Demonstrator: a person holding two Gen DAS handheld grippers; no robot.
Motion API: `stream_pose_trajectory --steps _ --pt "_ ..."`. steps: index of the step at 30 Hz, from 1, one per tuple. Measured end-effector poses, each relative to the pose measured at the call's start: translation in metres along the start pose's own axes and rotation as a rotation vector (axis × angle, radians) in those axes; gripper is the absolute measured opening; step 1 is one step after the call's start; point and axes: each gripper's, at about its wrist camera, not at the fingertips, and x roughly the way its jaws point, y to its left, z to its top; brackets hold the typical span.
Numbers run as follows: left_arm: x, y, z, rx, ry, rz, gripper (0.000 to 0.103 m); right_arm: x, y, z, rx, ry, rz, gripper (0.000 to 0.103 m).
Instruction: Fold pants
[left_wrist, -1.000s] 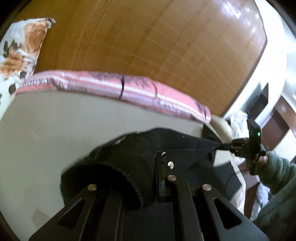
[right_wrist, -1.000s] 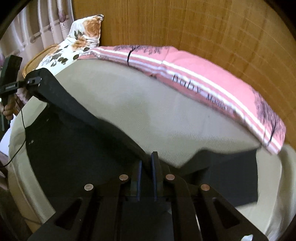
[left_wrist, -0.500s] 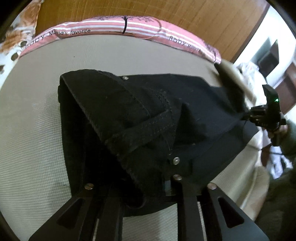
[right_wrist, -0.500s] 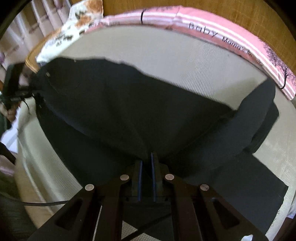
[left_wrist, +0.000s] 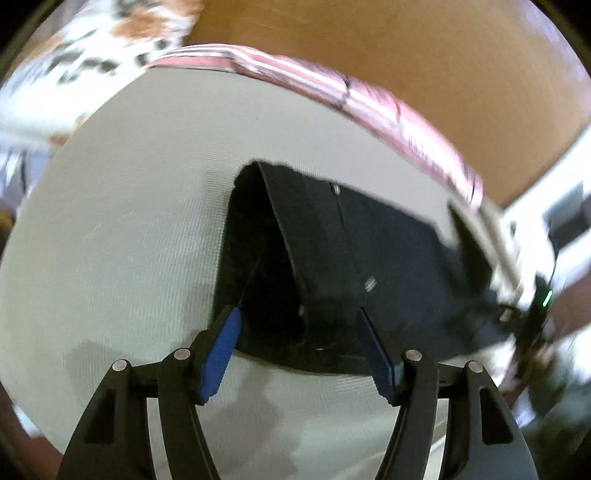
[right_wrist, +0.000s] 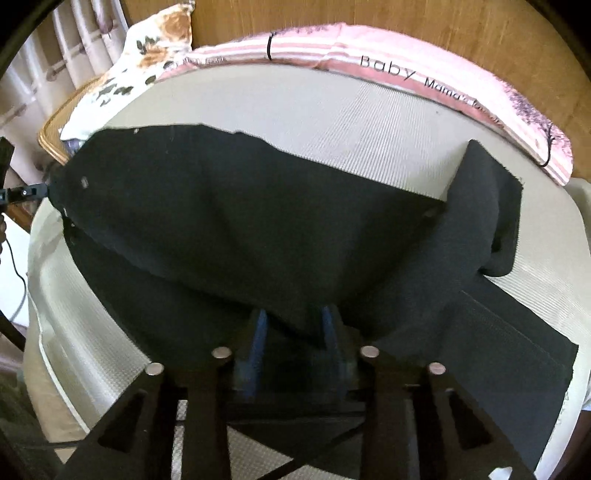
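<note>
The black pants (left_wrist: 388, 251) lie folded over on a beige ribbed mat (left_wrist: 129, 221). Their waistband end faces my left gripper (left_wrist: 299, 317). Its jaws are opening, the blue pads (left_wrist: 221, 350) stand wide apart, and the waistband edge lies between the tips untouched. In the right wrist view the pants (right_wrist: 240, 221) spread across the mat (right_wrist: 369, 122), with one leg bent off to the right. My right gripper (right_wrist: 293, 325) is low over a fold of the cloth. Its jaws are opening too, and the fold sits loose between the blue pads (right_wrist: 260, 332).
A pink striped cushion (right_wrist: 406, 70) lines the mat's far edge against a wooden headboard (left_wrist: 406, 55). A floral pillow (right_wrist: 147, 55) lies at the back left. The right gripper (left_wrist: 532, 314) shows blurred at the right of the left view. A cable (right_wrist: 14, 280) hangs at the left.
Both grippers came down and laid the lifted pants over onto the mat. Both jaws went from shut on the cloth to apart, and the left one drew back from the waistband.
</note>
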Motion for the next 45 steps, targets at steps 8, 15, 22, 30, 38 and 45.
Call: stream_pose_trajectory --steps 8,15,22,30,38,45 --pt "0.020 -0.012 -0.021 -0.227 0.089 -0.121 0.066 -0.021 -0.013 -0.012 0.164 -0.070 0.031 0.040" --pt "0.054 -0.014 -0.018 -0.383 0.116 -0.112 0.066 -0.013 -0.040 -0.024 0.354 -0.058 0.055 0.041" --pt "0.072 -0.008 -0.019 -0.450 0.100 -0.090 0.066 -0.003 -0.059 -0.020 0.470 -0.077 0.077 0.042" --pt "0.070 0.001 -0.017 -0.452 0.061 -0.025 0.050 -0.006 -0.086 -0.007 0.575 -0.133 0.107 0.045" --pt "0.065 -0.010 -0.007 -0.384 0.031 0.010 0.032 -0.001 -0.109 0.016 0.638 -0.172 0.189 0.016" --pt "0.045 -0.024 0.012 -0.258 0.000 0.047 0.024 -0.041 -0.098 0.004 0.583 -0.216 0.052 0.009"
